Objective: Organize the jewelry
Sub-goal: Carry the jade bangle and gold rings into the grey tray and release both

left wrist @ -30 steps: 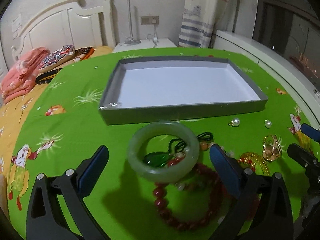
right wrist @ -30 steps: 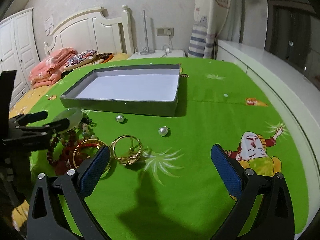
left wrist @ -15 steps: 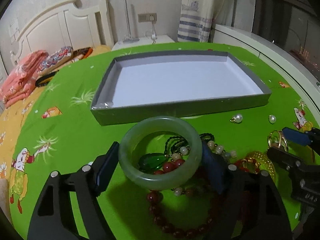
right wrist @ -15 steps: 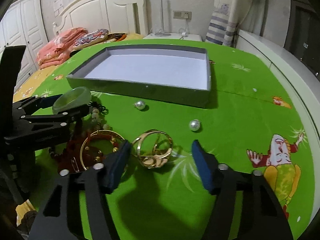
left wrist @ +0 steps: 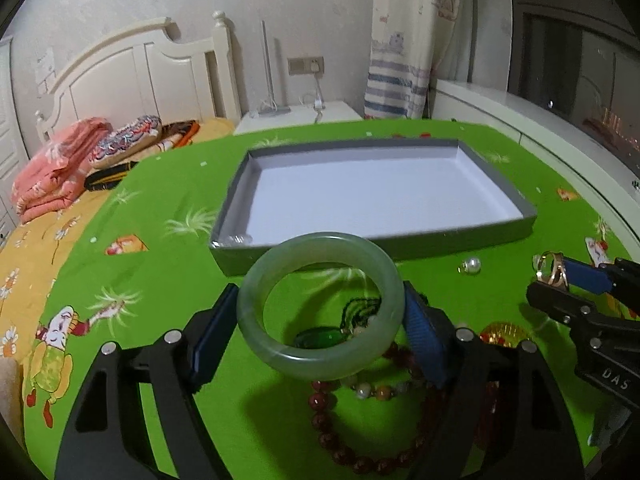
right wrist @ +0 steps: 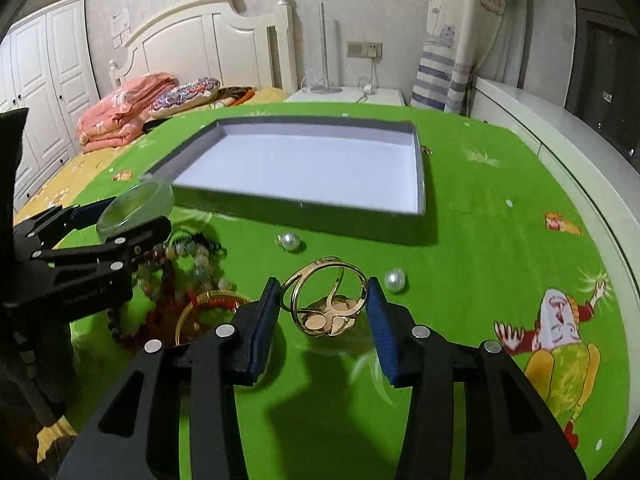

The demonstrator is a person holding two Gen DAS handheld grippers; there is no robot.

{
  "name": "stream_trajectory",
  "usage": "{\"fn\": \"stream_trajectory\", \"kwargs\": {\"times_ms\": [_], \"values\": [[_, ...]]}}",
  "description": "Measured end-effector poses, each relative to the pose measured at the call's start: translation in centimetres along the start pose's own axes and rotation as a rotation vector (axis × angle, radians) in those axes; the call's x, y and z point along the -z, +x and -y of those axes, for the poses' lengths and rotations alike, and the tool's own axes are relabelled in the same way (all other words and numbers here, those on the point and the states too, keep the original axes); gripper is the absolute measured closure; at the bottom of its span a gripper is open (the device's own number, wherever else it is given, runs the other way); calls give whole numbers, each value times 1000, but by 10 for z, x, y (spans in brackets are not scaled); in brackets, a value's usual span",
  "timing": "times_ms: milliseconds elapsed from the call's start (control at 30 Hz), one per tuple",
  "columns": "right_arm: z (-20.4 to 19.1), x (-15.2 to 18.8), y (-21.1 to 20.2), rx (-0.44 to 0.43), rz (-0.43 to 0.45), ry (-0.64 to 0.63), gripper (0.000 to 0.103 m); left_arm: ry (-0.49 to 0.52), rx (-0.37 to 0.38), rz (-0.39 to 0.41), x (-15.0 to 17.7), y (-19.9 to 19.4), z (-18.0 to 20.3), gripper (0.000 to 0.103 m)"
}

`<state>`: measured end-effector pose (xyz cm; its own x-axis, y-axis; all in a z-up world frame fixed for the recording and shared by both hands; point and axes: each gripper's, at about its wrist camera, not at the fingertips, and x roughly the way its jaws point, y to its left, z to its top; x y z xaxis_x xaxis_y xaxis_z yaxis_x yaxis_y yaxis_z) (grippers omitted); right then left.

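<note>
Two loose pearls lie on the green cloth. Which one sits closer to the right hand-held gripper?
The pearl just beyond the right hand-held gripper, beside its right finger. The other pearl lies farther off, nearer the grey tray.

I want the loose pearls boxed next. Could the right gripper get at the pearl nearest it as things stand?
Probably not yet: the right gripper is shut on the gold ring. The pearl lies just beyond its right finger, nothing covering it.

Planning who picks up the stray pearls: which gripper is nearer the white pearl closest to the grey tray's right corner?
Right. The right gripper, clamping the gold ring, sits beside that pearl; the left gripper holds the jade bangle farther left.
</note>
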<state>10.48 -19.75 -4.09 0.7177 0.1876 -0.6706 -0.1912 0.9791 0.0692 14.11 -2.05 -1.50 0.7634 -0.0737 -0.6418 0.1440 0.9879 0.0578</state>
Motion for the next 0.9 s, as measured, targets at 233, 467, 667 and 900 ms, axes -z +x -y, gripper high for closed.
{"fn": "stream_trajectory", "kwargs": {"times_ms": [233,467,667,900], "values": [[-3,-23,8,33,82,11,61,-58,-9,50,-13,4,-9,27],[-5,-57,28,52,98,2,61,-59,-75,92,-41,10,-14,26],[-1,-84,50,85,99,11,60,-43,-144,120,-69,19,-17,26],[10,-103,82,121,69,57,60,-56,-165,75,-96,59,-27,26]]}}
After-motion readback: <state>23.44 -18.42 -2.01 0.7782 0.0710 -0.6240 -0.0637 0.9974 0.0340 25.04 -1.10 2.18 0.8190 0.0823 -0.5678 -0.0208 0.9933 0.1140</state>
